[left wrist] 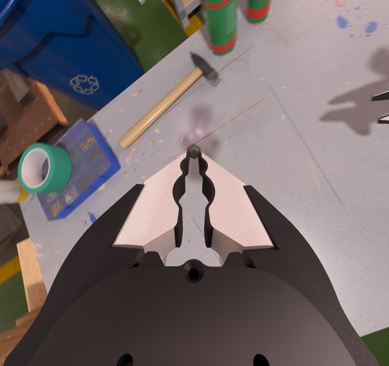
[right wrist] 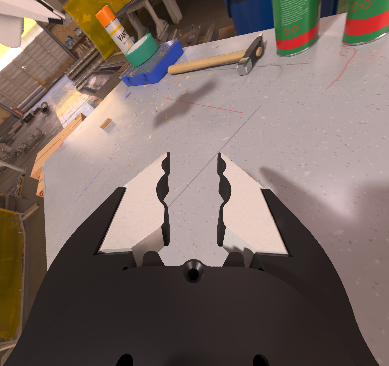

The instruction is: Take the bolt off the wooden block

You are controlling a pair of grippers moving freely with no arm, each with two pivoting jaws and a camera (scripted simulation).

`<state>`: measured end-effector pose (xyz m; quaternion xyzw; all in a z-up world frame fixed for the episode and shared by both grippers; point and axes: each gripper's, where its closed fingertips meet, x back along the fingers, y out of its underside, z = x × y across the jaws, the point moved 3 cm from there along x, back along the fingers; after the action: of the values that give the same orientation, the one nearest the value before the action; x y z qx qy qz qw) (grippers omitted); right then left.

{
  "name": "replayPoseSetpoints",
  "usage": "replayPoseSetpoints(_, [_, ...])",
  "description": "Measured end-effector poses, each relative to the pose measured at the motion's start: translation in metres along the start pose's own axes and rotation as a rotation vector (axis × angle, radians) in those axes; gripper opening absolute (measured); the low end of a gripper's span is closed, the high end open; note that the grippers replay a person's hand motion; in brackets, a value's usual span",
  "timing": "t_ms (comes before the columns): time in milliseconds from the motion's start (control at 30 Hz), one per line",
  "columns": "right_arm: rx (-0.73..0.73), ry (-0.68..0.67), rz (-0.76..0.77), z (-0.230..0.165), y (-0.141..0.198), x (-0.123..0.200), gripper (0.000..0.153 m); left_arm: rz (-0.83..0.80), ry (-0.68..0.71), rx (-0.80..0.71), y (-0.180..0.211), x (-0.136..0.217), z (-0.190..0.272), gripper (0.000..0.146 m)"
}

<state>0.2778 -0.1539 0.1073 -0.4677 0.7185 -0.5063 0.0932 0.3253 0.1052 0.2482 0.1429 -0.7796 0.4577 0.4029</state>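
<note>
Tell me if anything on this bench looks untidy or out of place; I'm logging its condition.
Yes: yellowish wood chips lie scattered across the grey speckled tabletop near the blue plastic parts box, and blue paint splatters and red scribbles mark it. The wooden-handled hammer lies loose.

Left gripper (left wrist: 193,155), right gripper (right wrist: 193,155) — matte black bodies, white wavy-edged fingers

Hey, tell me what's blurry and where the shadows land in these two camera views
Left wrist view: the hammer, green cans and tape roll are smeared with blur; the left gripper shut on the bolt stays sharp. Right wrist view: mostly crisp, gripper-shaped shadows darken the table.
</note>
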Motion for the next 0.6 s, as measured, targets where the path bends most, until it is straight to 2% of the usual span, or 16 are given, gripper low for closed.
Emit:
replayPoseSetpoints(300, [-0.023,0.124,0.037,0.022,0.004,0.050,0.045,0.022,0.158,-0.232,-0.077,-0.036,0.113,0.008])
replayPoseSetpoints(600, [-0.070,0.224,0.058,0.048,0.011,0.086,0.045,-0.085,0.276,-0.395,-0.101,-0.102,0.211,0.008])
